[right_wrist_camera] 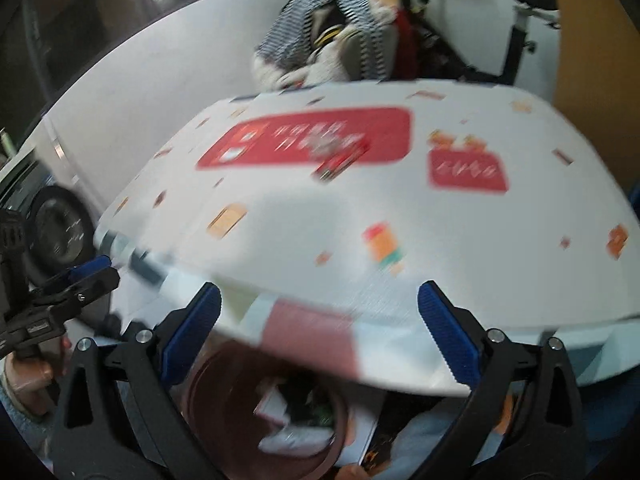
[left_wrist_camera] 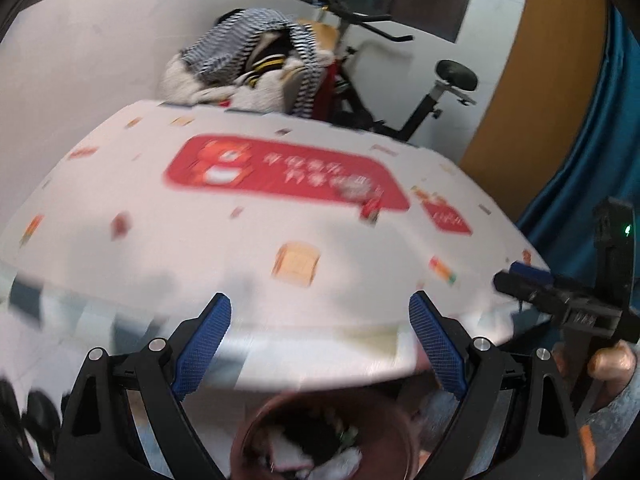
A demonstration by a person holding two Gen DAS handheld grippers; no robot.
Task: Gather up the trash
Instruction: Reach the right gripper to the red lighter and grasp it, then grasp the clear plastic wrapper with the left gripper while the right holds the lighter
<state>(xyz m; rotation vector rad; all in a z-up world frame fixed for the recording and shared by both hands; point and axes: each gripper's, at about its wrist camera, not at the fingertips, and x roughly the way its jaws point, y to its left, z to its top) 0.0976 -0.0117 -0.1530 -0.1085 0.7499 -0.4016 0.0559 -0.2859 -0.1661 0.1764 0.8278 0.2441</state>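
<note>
A brown bin [left_wrist_camera: 384,440] with white scraps inside stands below the table's near edge; the same bin [right_wrist_camera: 224,400] shows low in the right wrist view. A small red wrapper [left_wrist_camera: 370,208] lies on the table's red printed panel, seen again as the wrapper [right_wrist_camera: 340,160], blurred. My left gripper [left_wrist_camera: 320,312] is open above the bin, nothing between its blue pads. My right gripper [right_wrist_camera: 320,304] is open too, holding nothing. Each gripper shows at the edge of the other's view.
A table [left_wrist_camera: 160,220] with a white printed cloth fills the middle. Behind it are a chair heaped with striped clothes [left_wrist_camera: 256,52], an exercise bike [left_wrist_camera: 420,92], a blue curtain [left_wrist_camera: 600,120] and a washing machine [right_wrist_camera: 56,224]. A hand [left_wrist_camera: 612,360] holds the right gripper.
</note>
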